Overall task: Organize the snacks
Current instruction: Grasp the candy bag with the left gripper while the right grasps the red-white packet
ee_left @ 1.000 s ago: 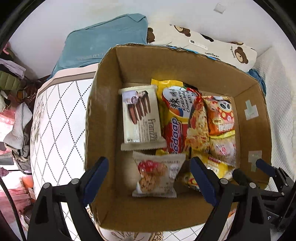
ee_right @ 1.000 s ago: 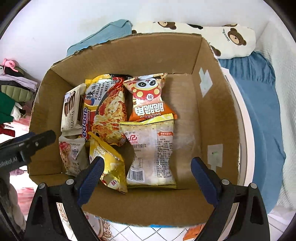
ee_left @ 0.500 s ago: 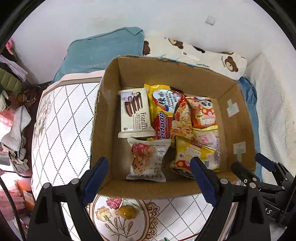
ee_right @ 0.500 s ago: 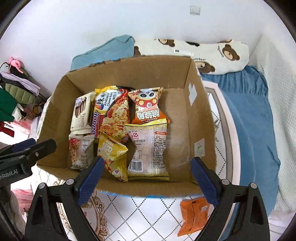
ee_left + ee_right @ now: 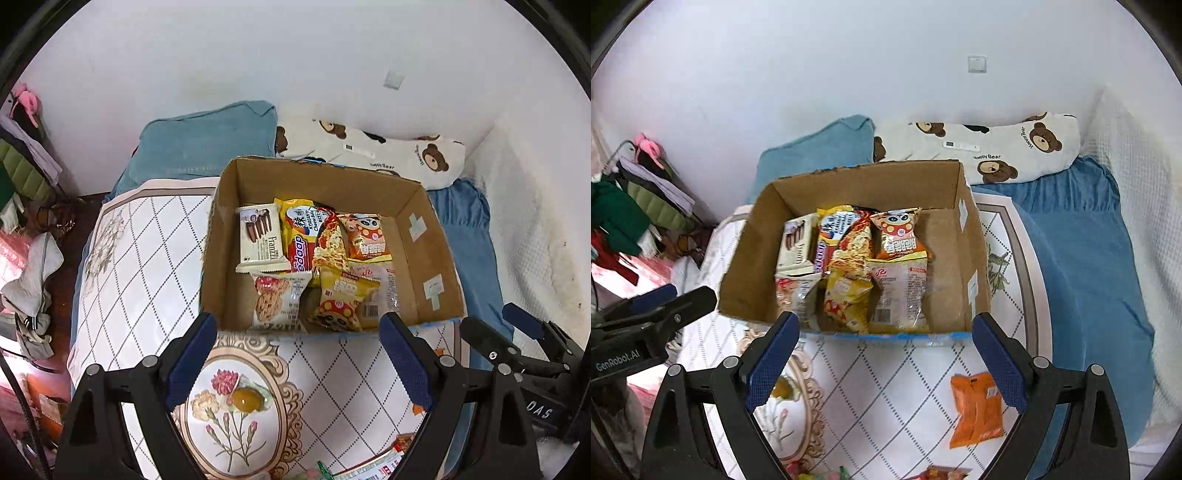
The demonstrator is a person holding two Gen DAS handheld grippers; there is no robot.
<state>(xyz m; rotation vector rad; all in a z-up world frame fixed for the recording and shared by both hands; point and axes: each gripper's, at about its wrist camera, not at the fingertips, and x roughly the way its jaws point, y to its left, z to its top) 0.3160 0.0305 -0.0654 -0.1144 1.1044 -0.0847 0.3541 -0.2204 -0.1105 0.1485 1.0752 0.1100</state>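
Left wrist view: the left tongs (image 5: 297, 363) are spread wide with nothing between them, above a patterned bed cover (image 5: 140, 266). Just beyond their tips sits an open cardboard box (image 5: 428, 236) holding snack packets (image 5: 314, 258)

Right wrist view: the right tongs (image 5: 884, 363) are spread too, gripping nothing. The box lies just ahead of them; an orange packet (image 5: 977, 410) lies on the cover beside the right-hand tip

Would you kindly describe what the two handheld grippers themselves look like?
The left gripper and the right gripper match: black plastic frames with silver rivets and two fingers faced with dark blue textured pads. The left gripper's body reads "GenRobot.AI" in white in the right wrist view.
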